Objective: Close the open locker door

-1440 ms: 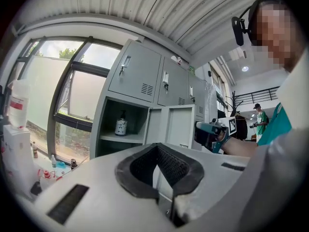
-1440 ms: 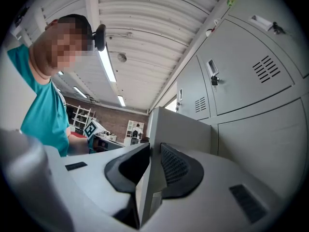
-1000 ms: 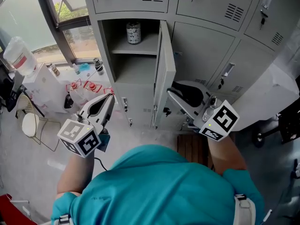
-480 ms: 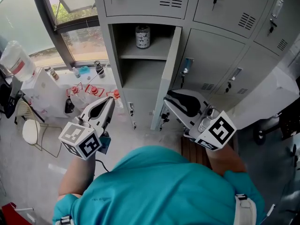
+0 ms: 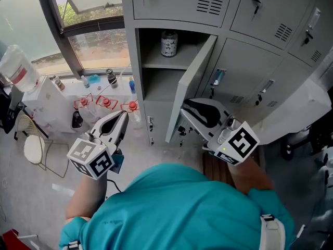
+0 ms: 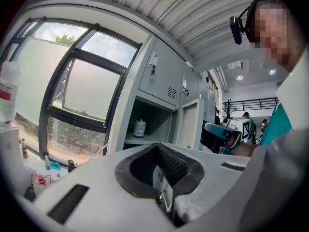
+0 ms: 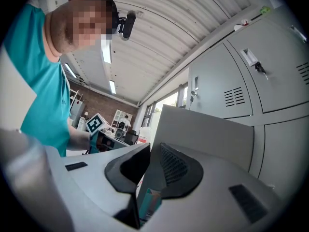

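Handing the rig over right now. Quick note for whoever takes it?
Right gripper: fingers closed on the free edge of the locker door, low down.
Left gripper: shut, empty, held left of the locker and touching nothing.
Door: stands open at an angle. A patterned jar sits on the shelf inside, set back from the opening.
Done: door gripped.
Left: swing it shut against the frame, then let go.
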The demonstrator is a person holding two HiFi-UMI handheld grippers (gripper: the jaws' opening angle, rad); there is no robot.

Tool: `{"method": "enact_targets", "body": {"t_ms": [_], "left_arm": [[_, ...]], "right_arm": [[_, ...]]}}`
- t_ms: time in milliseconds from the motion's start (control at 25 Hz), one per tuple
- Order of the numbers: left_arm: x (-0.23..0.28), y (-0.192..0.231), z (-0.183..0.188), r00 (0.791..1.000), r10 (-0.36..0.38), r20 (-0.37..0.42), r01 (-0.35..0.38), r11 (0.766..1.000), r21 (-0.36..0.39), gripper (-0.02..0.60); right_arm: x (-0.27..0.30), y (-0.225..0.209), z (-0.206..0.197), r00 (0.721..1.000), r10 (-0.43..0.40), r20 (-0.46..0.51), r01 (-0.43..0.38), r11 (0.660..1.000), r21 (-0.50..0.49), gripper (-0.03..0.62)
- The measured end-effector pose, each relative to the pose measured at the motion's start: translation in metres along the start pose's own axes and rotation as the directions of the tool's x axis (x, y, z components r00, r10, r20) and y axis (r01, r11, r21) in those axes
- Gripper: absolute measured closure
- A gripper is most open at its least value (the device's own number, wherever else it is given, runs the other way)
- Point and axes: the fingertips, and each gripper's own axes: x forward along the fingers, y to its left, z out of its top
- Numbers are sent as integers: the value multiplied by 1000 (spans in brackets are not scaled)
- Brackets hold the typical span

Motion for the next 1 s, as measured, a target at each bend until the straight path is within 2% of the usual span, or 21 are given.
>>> {"method": "enact_targets", "body": {"t_ms": [400, 1000], "left_arm": [[-23, 41, -2, 1000, 28, -3, -28, 999, -21, 578], [-44, 78, -5, 999, 50, -11, -50, 998, -36, 578]], "right_arm": [[42, -9, -15, 998, -47, -32, 47, 999, 9, 533], [88, -25, -26, 993, -109, -53, 109, 994, -3, 539]]}}
